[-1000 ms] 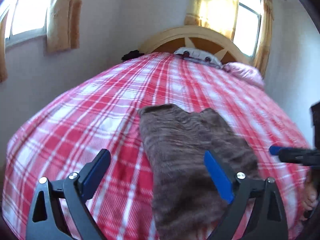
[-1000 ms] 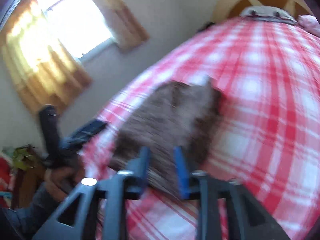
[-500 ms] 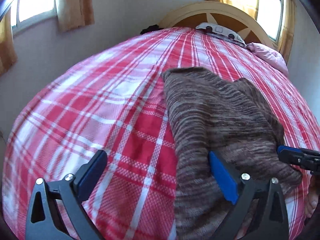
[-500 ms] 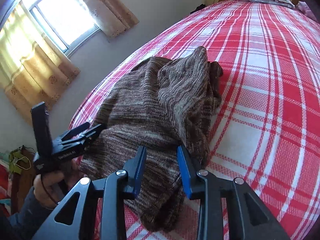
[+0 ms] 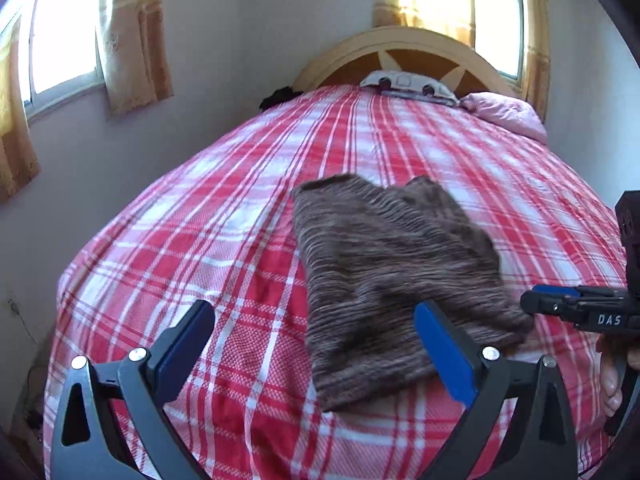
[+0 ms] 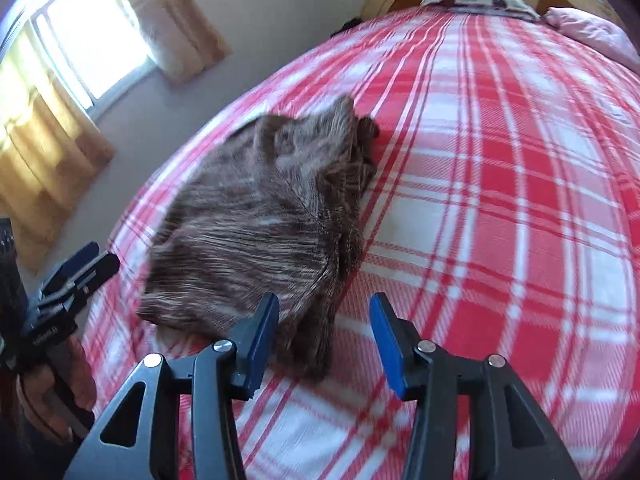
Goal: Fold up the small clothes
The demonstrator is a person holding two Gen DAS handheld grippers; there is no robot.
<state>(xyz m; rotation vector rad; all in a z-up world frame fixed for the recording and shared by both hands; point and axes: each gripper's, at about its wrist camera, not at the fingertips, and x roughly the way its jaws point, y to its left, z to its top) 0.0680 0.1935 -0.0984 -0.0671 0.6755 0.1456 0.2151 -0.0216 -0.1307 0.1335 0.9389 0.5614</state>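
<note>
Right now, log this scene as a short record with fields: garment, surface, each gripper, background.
garment: brown knit garment, lying partly folded on the bed, held by neither gripper
surface: red and white plaid bedspread
left gripper: fingers wide open, above the garment's near edge
right gripper: fingers open, at the garment's near right corner, holding nothing
background: arched wooden headboard, pink pillow, curtained windows
image quality: right wrist view is blurred

brown striped knit garment (image 5: 384,264): ribbed cloth, matt, fuzzy | red-white plaid bedspread (image 5: 224,216): woven cloth, matt, textured | left gripper (image 5: 316,344): matt black plastic arms, smooth blue pads, shiny metal screws | curved headboard (image 5: 404,46): painted wood, smooth
</note>
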